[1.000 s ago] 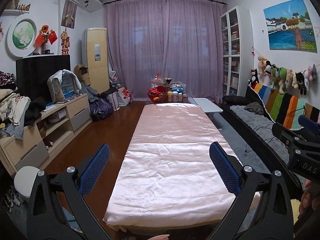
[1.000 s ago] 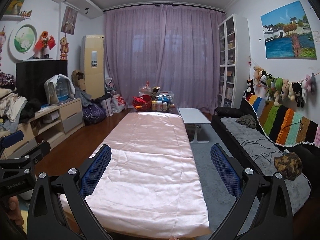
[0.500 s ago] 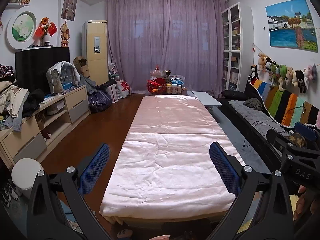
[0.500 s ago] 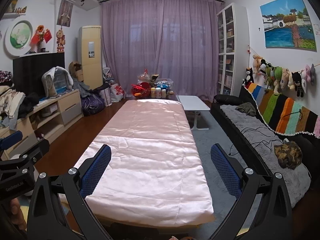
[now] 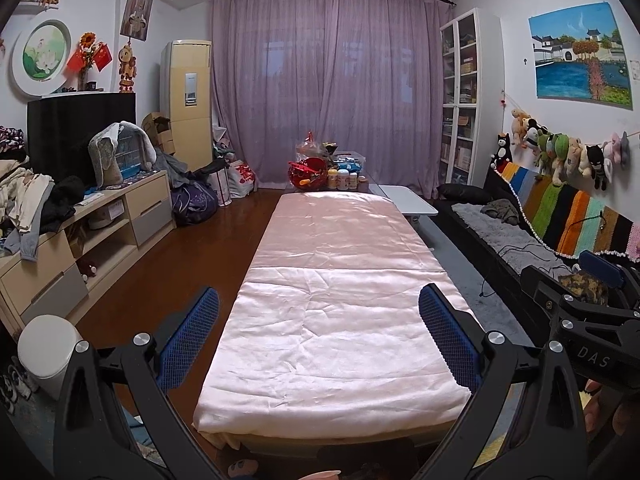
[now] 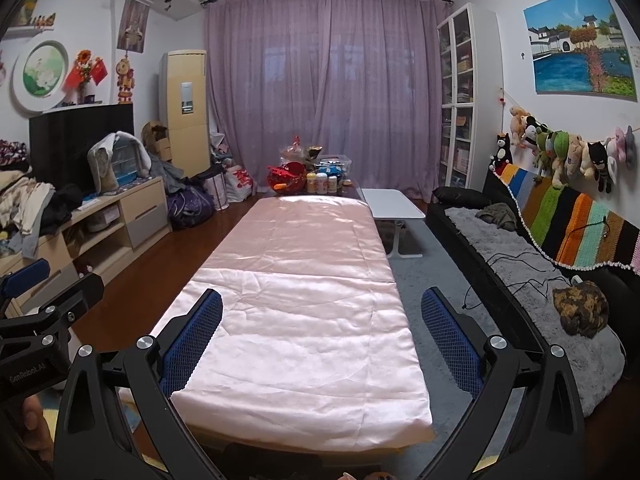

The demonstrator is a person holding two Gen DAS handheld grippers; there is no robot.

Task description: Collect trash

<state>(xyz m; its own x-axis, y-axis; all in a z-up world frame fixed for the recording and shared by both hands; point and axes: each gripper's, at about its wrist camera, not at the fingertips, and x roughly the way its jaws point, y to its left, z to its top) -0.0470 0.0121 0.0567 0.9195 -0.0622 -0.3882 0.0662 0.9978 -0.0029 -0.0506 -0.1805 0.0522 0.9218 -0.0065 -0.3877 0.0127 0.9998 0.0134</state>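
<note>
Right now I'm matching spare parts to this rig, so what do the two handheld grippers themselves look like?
Both look alike: the left gripper and right gripper have black angular frames with silver round bolts and fingers padded in blue mesh-textured material. Seen from the left camera, the right unit's body reads "DAS"; from the right camera, the left unit's reads "GenRobot.AI". No cables or sleeves are visible.

Pink cloth (image 5: 340, 312) — purple curtain (image 5: 328, 80) — striped blanket (image 5: 568, 216).
</note>
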